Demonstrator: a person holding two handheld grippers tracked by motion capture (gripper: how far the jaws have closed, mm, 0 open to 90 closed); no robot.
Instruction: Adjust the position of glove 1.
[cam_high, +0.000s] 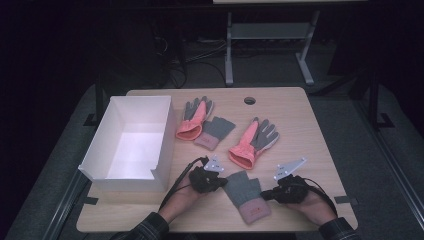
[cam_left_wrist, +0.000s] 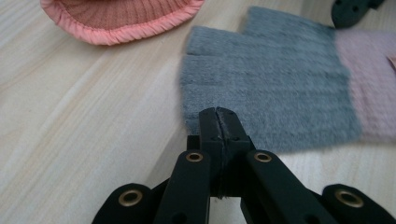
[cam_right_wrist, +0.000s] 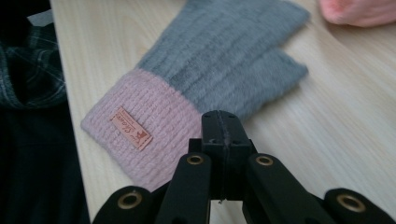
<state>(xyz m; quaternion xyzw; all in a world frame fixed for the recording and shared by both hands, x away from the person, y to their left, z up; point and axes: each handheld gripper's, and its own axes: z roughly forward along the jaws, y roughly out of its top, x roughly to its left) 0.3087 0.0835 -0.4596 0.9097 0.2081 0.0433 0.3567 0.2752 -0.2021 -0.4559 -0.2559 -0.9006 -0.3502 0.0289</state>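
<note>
Grippers pinching near fingerless glove (cam_high: 246, 194), lift pending.
Left gripper (cam_left_wrist: 218, 122) clamps its grey edge, right gripper (cam_right_wrist: 221, 125) its cuff side; raise both evenly toward the box (cam_high: 162, 132) left of it.

grey-and-pink glove (cam_high: 244, 194), white box (cam_high: 131, 145)

Overhead view; two close tong views

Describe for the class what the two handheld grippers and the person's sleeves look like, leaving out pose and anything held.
Both grippers are black. The left gripper and right gripper each carry a grey three-cornered plate on top and trail a black cable. Seen along each gripper, two black jaws rise from linked black bars with brass-coloured rivets. The left sleeve and right sleeve are dark plaid.
</note>
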